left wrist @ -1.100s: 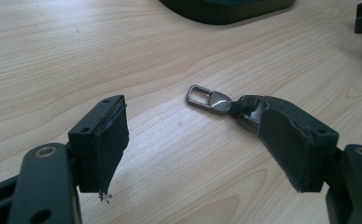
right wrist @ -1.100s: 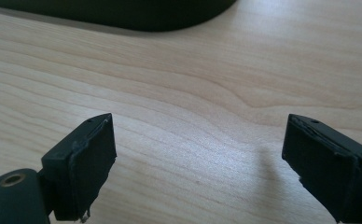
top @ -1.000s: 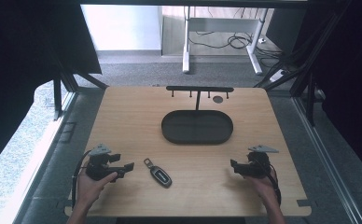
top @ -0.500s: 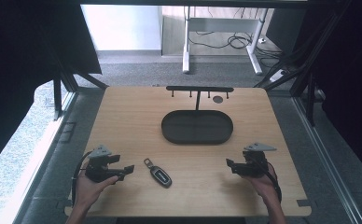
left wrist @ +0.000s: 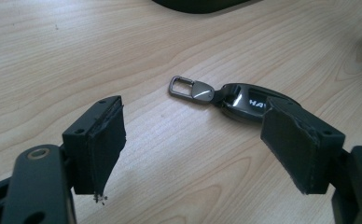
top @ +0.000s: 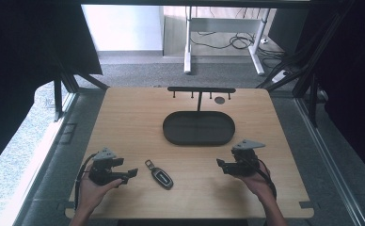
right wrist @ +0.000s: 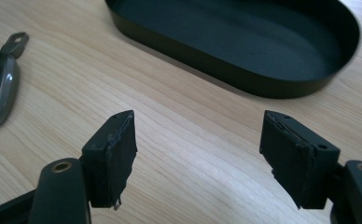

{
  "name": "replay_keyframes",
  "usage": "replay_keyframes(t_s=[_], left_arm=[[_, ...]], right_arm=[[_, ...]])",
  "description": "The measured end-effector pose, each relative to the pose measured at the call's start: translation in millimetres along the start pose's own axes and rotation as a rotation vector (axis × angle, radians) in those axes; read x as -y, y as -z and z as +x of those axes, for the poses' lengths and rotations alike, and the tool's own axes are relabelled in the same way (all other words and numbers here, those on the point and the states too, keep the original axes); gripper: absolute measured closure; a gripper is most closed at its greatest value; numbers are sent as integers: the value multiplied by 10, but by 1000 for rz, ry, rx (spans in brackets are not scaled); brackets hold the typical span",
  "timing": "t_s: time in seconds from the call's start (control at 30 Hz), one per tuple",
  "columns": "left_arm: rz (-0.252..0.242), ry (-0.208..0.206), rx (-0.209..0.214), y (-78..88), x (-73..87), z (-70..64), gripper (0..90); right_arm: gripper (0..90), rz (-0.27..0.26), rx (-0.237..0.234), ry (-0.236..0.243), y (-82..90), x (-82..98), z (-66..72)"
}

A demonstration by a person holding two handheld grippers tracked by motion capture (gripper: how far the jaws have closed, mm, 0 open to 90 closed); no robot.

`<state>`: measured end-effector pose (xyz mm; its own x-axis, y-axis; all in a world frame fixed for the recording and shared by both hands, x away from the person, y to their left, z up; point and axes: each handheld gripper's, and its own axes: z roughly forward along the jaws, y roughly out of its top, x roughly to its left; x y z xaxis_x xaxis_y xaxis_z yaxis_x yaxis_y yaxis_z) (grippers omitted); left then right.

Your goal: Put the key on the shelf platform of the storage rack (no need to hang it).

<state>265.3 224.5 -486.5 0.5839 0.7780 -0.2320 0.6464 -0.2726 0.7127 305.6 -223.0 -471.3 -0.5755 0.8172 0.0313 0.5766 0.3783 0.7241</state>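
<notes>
**Both tongs wide and empty, key fob waiting**

Probably the dark glossy car key fob with a metal clip (top: 158, 175) is the target: it lies flat on the pale wooden table (top: 133, 117), just beside the left gripper (top: 130, 173), well short of the black oval tray (top: 198, 128). Close squarely across its slim body. The right gripper (top: 220, 165) gapes empty too.

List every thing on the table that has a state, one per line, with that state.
Left tool: open, holding nothing, aimed at the key fob.
Right tool: open, holding nothing.
Key fob: lying flat on the table, free of both tools, clip end toward the tray.
Oval tray: upright, empty.
Hook rack: standing behind the tray, nothing on its hooks.
</notes>
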Motion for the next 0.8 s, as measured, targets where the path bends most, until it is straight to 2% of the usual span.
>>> replay_keyframes(t_s=[0.1,0.2,0.5,0.8], left_arm=[[1,-4,7,7,6,-15,227],[-7,-10,6,42,4,-24,231],[-12,-11,-3,81,3,-35,245],[-11,-21,12,89,-12,-93,245]], right_arm=[[291,24,-18,24,-29,-119,76],[306,39,-13,56,-33,-220,149],[306,103,-36,97,-70,-447,346],[303,146,-46,124,-151,-614,568]])
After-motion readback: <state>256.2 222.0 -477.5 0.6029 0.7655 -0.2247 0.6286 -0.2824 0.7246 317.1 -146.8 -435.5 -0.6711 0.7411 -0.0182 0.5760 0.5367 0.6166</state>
